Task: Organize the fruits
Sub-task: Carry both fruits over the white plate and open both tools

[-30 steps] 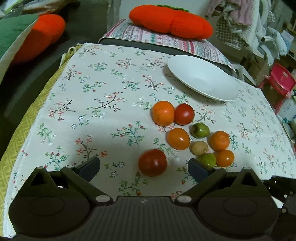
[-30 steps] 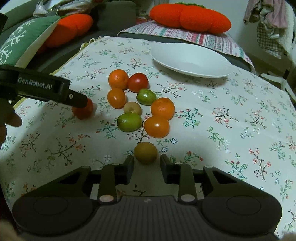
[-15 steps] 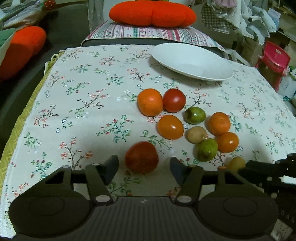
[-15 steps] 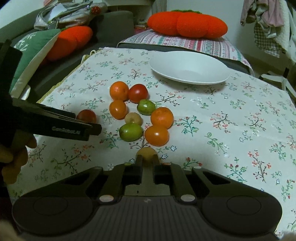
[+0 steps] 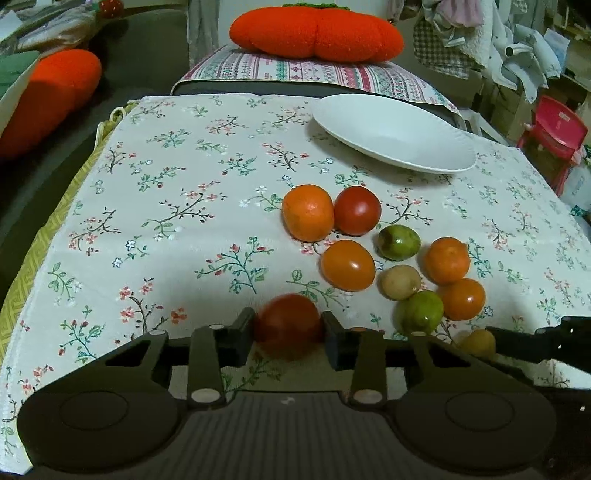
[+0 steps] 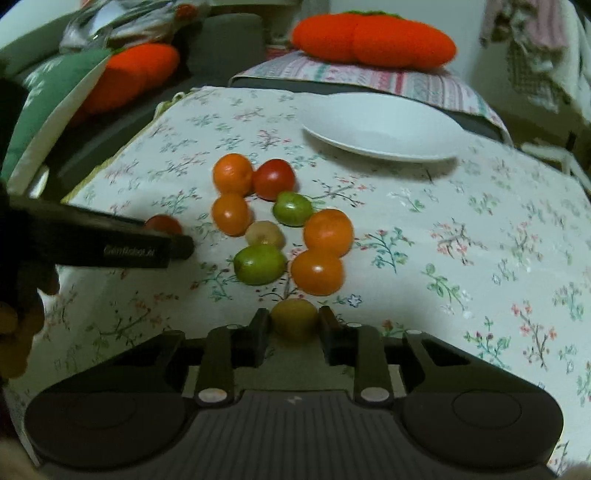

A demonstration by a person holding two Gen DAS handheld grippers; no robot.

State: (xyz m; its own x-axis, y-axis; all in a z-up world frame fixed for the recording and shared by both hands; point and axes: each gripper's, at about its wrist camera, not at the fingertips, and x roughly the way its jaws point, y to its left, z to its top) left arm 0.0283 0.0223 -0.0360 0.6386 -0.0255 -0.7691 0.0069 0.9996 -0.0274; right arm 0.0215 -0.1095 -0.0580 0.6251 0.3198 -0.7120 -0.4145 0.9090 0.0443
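My left gripper has a red tomato between its jaws. They are closing, and both pads touch its sides. My right gripper holds a small yellow-brown fruit. Its jaws are opening slightly, with the pads still against the fruit. Both fruits sit low over the floral cloth. Beyond them lies a cluster of orange, red and green fruits. A white plate stands empty at the far right of the cloth. The right wrist view shows the left gripper from the side, by the tomato.
An orange plush cushion lies on a striped pad behind the plate. Another orange cushion and a green pillow rest on the sofa at left. A red stool and hanging laundry are at far right. A hand holds the left gripper.
The left jaws have come in from wide open onto the red tomato. The right jaws have stayed around the yellow-brown fruit, first squeezing tighter, then easing out a little.
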